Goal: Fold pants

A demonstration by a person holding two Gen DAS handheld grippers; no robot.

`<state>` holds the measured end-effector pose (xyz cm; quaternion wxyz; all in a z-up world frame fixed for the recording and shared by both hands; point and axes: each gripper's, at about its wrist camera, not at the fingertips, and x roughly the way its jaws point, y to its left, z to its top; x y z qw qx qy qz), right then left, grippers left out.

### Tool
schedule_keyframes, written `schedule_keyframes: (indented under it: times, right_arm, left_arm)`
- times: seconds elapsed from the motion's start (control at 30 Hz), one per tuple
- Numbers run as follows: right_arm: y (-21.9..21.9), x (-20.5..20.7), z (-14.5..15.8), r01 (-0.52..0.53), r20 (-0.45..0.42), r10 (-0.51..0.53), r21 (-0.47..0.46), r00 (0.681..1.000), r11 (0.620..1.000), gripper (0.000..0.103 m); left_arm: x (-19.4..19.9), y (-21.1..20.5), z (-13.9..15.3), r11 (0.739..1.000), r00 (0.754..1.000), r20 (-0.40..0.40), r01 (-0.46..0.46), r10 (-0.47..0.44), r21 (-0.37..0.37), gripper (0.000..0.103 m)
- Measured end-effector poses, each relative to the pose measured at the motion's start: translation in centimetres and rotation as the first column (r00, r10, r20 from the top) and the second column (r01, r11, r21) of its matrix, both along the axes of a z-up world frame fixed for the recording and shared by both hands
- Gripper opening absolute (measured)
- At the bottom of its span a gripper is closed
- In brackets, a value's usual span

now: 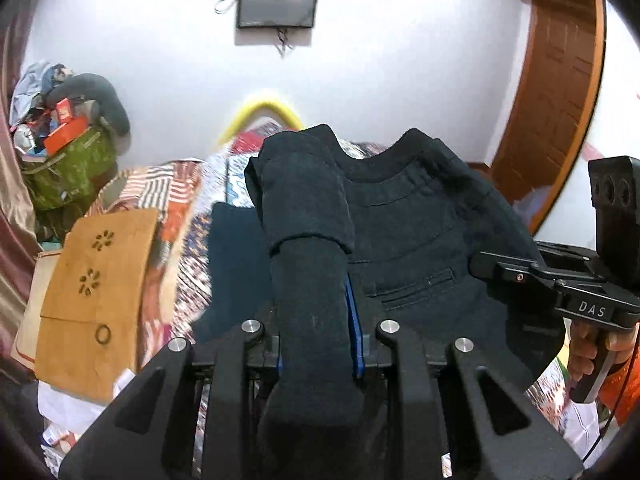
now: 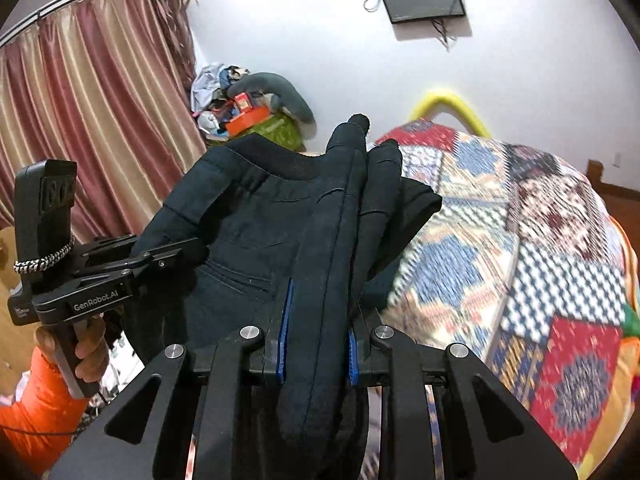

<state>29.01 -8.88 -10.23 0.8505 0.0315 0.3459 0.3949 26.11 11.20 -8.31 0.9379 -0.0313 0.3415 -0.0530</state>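
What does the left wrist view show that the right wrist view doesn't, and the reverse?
Only the left wrist view: a wooden door and a tan perforated board. Only the right wrist view: pink curtains. Both: the dark pants, clamped by the left gripper and the right gripper, above the patchwork quilt, plus the wall screen.

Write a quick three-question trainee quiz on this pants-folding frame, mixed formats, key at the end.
1. True or false: the left gripper is shut on the dark pants.
2. What covers the bed? A) patchwork quilt B) plain white sheet C) bare mattress
3. Fill in: the right gripper is shut on the ____.

Key: 1 true; 2 A; 3 pants.
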Motion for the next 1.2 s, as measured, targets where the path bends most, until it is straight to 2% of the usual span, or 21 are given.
schedule_keyframes:
  times: [0.2, 0.4, 0.67, 0.77, 0.87, 0.93, 1.03, 1.2]
  right_arm:
    - [4.7, 3.4, -0.5, -0.026, -0.003, 0.026, -0.002, 1.000, 1.000, 0.019]
    - [8.9, 7.2, -3.7, -0.019, -0.059, 0.019, 0.000, 0.998, 1.000, 0.019]
    - [12.7, 11.8, -9.8, -0.003, -0.129, -0.009, -0.091, 0.992, 0.996, 0.019]
    - [13.3, 13.5, -12.0, -0.003, -0.147, -0.018, -0.142, 0.989, 0.990, 0.020]
    - [13.9, 14.6, -14.1, -0.020, -0.169, -0.020, -0.231, 0.985, 0.973, 0.021]
    - [13.8, 14.7, -15.0, -0.020, -0.157, -0.026, -0.282, 0.987, 0.959, 0.024]
    - [12.7, 14.0, -15.0, -0.001, -0.146, -0.039, -0.266, 0.988, 0.964, 0.029]
    - [11.2, 11.2, -12.5, 0.031, -0.113, -0.068, -0.301, 0.991, 0.953, 0.029]
  left_arm:
    - [3.4, 4.1, -1.3, 0.998, 0.998, 0.025, -0.065, 0.066, -0.017, 0.023]
    - [7.4, 7.4, -5.6, 0.987, 0.987, 0.012, -0.163, 0.162, 0.013, 0.023]
    - [13.9, 10.1, -13.5, 0.982, 0.978, -0.090, -0.183, 0.187, 0.044, 0.024]
    - [16.3, 10.4, -16.9, 0.984, 0.970, -0.163, -0.176, 0.178, 0.029, 0.026]
    - [18.1, 10.3, -20.5, 0.984, 0.954, -0.243, -0.174, 0.177, 0.033, 0.032]
    - [18.2, 9.9, -21.7, 0.982, 0.948, -0.254, -0.181, 0.190, 0.058, 0.040]
    - [17.7, 9.6, -21.7, 0.979, 0.953, -0.231, -0.181, 0.198, 0.093, 0.043]
    - [16.5, 9.3, -20.0, 0.978, 0.942, -0.271, -0.175, 0.199, 0.110, 0.044]
